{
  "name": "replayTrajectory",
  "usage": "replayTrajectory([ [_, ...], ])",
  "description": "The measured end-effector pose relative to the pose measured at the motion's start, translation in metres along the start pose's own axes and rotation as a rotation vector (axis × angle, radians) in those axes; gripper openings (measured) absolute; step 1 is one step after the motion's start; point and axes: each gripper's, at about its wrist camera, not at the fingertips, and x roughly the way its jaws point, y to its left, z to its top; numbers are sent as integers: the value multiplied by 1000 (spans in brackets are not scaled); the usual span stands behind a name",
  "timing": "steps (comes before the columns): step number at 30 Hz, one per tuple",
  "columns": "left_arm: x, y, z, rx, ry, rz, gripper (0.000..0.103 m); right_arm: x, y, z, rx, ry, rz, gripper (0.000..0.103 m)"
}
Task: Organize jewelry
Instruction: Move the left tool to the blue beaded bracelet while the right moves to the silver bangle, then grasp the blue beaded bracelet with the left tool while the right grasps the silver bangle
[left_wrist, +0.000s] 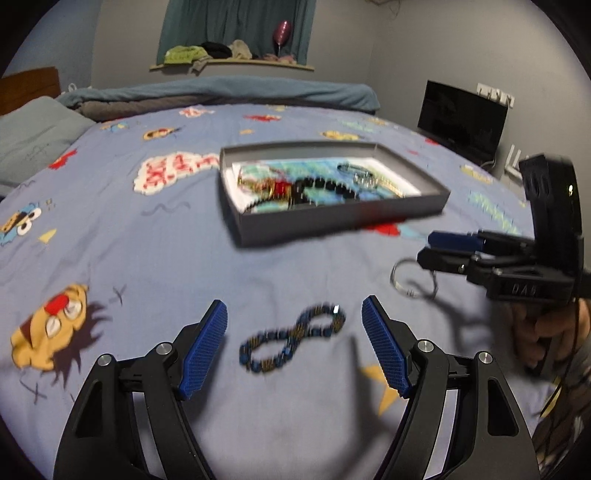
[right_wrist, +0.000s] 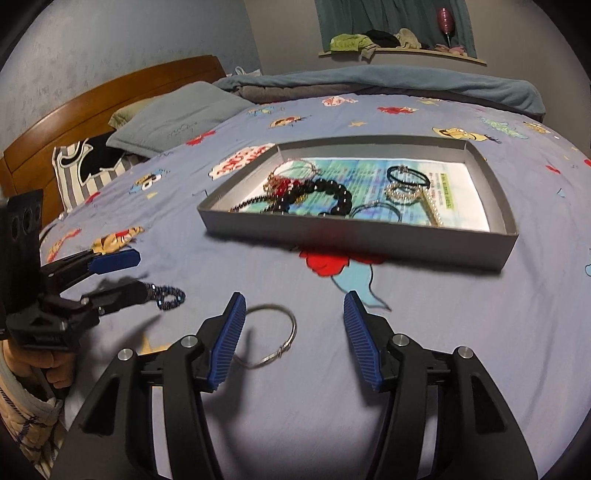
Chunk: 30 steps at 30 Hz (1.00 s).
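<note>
Bedsheet (left_wrist: 155, 266), blue with cartoon prints, fills both views and carries every item. Grey tray (left_wrist: 343, 221) sits at frame centre in the left wrist view and already holds a heap of bracelets and chains.

Left gripper (left_wrist: 294, 343) occupies the lower centre of its own frame, fingers (left_wrist: 203, 350) wide apart and clamped on nothing. Right gripper (right_wrist: 293, 338) occupies the lower centre of its frame, fingers likewise apart and empty.

Beaded bracelet (left_wrist: 293, 338), dark blue and twisted into a figure eight, lies flat on the sheet between the left fingers, touching neither, well short of the tray. Silver bangle (right_wrist: 271, 336) lies flat just beside the right gripper's left finger in the right wrist view; that finger covers part of the hoop, so contact cannot be told. Most of the hoop lies left of the gap's middle.

Judged step: descent onto each piece for pickup. A good grasp would centre the bead loop between the left fingers and close across its narrow crossing; the bangle would need the right gripper shifted toward frame left so both fingers straddle the thin wire.
</note>
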Motion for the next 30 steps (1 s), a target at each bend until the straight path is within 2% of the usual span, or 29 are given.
replayTrajectory([
  [4, 4, 0, -5, -2, 21, 1, 57, 2, 6, -4, -28, 12, -7, 56],
  [9, 15, -1, -7, 5, 62, 6, 56, 6, 14, -7, -72, 27, -25, 62],
  [19, 21, 0, -9, -3, 85, -5, 50, 19, 32, -9, -167, 68, -50, 69],
  [24, 24, 2, -10, -15, 96, -14, 35, 26, 38, -9, -193, 80, -77, 69],
  [26, 25, 1, -10, -16, 101, -13, 24, 27, 40, -10, -200, 79, -75, 65],
  [29, 24, -2, -10, -1, 96, -15, 18, 26, 38, -11, -195, 70, -67, 48],
  [30, 23, -3, -9, 4, 93, -15, 16, 26, 37, -10, -190, 68, -62, 48],
])
